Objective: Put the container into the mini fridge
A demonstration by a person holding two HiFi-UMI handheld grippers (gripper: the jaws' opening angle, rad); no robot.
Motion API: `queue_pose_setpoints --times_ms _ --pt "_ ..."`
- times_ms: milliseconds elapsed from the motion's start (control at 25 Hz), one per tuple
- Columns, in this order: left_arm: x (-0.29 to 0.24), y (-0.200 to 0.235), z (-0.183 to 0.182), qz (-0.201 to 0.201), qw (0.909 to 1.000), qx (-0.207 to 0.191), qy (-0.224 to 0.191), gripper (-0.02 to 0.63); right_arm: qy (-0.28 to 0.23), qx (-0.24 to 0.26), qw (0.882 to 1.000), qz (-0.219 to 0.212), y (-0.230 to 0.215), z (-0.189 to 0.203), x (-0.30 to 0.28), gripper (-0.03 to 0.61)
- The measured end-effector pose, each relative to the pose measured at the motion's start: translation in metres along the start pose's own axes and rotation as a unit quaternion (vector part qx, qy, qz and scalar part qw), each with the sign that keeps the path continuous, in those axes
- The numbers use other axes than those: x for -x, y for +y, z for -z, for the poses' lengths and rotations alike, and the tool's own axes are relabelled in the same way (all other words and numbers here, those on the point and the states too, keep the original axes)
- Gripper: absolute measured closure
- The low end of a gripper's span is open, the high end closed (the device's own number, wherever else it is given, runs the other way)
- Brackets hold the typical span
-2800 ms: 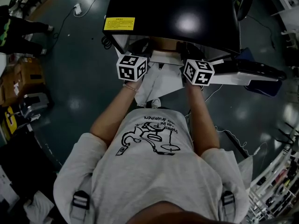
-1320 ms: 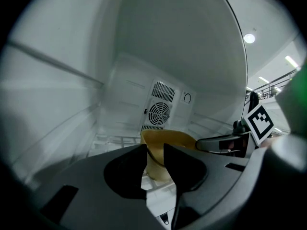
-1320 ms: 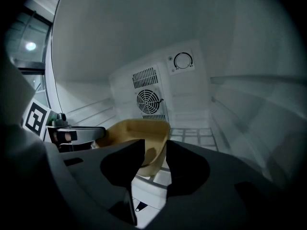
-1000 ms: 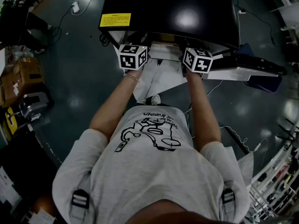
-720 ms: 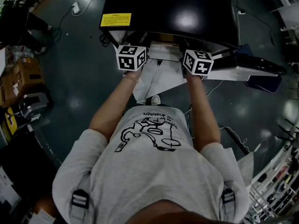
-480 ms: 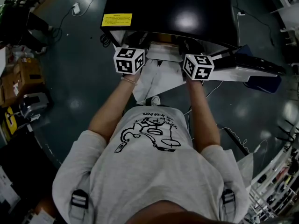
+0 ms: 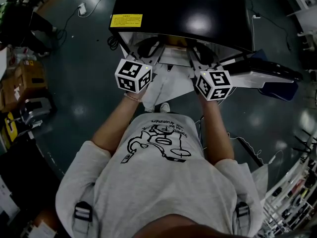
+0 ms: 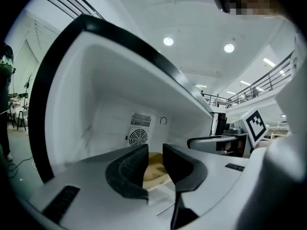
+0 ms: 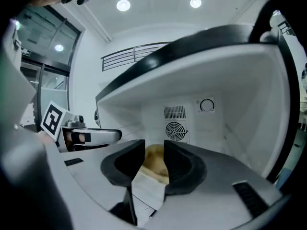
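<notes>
Container point(image 8: 154, 170) of pale yellowish food resting inside the open mini fridge point(image 7: 178, 9), glimpsed beyond the gap of the left hand-held gripper point(image 8: 154, 150), jaws apart though just narrowed a little, and of the right hand-held gripper point(image 9: 154, 146), jaws likewise apart, nothing pinched in either.

We see a dark, glossy floor point(image 7: 79, 90) with a small white plug block point(image 7: 82, 7) lying on it, cardboard boxes point(image 7: 30, 79) at the left edge, metal racks point(image 7: 293, 192) at the lower right, and, overhead, round ceiling lights point(image 8: 168, 41) beside a railed balcony point(image 8: 261, 80).
</notes>
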State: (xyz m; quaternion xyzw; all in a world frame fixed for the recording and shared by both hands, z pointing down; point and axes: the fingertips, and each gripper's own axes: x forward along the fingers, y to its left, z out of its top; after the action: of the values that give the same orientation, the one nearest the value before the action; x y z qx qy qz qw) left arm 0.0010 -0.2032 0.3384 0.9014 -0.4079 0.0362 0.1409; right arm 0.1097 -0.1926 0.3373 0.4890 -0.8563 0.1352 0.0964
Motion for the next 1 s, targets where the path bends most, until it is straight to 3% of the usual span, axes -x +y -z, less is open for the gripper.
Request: queue_pose_setpoints --times_ms 440,1000 --pt "0.039 -0.042 -0.036 0.049 0.998 -0.03 -0.027 0.523 -0.028 0.011 0.998 -0.057 0.05 -0.031 0.037 0.466" --pt "0.091 -0.084 -0.069 0.079 0.9923 -0.063 -0.072 0.592 -0.051 0.05 0.99 -0.124 0.117 -0.064 0.076 0.505"
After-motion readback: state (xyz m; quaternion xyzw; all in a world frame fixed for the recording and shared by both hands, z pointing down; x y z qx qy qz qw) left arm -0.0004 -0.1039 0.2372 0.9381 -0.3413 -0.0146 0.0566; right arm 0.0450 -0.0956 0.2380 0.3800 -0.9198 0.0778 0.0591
